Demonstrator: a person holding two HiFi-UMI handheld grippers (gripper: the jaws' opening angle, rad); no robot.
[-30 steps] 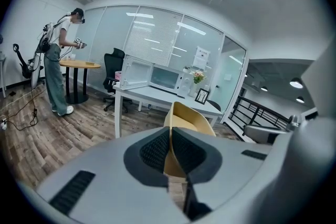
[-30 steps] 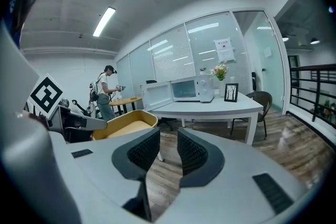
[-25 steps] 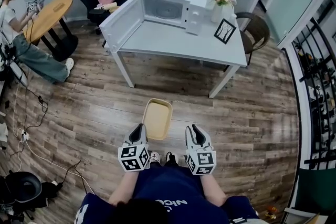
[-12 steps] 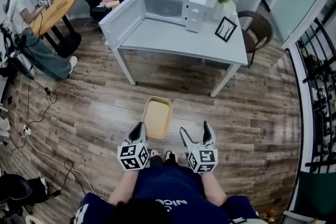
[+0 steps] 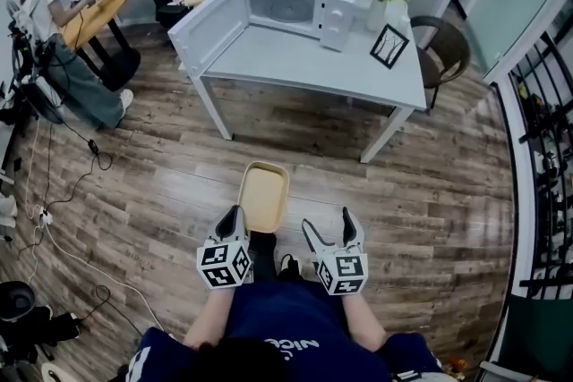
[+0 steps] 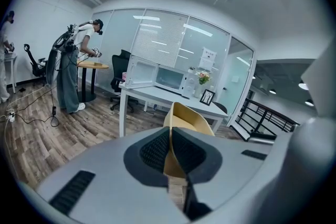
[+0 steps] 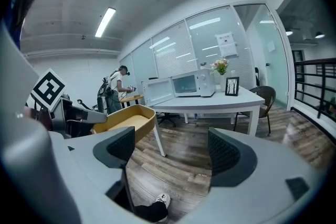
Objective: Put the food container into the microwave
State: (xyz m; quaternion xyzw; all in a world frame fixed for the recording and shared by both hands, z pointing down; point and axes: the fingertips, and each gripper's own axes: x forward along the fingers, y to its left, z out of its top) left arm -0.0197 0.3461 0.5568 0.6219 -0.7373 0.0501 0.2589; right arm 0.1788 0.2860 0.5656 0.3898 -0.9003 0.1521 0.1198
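Food container (image 5: 264,197) hangs over the wooden floor, well short of the microwave (image 5: 291,9). Its near end wall is pinched between the pads of the left tool (image 5: 235,224), which is clenched on it. The right tool (image 5: 329,226) is released: its jaws have just been opening and stand wide apart with nothing between them, and the container is just beside its left jaw. The microwave sits on the white surface (image 5: 304,67) with its door (image 5: 210,27) swung fully open, and its cavity looks bare. So the pick-up is done and the way into the microwave is open. By my reading, the carry to the microwave, the placing inside and the letting go all remain.
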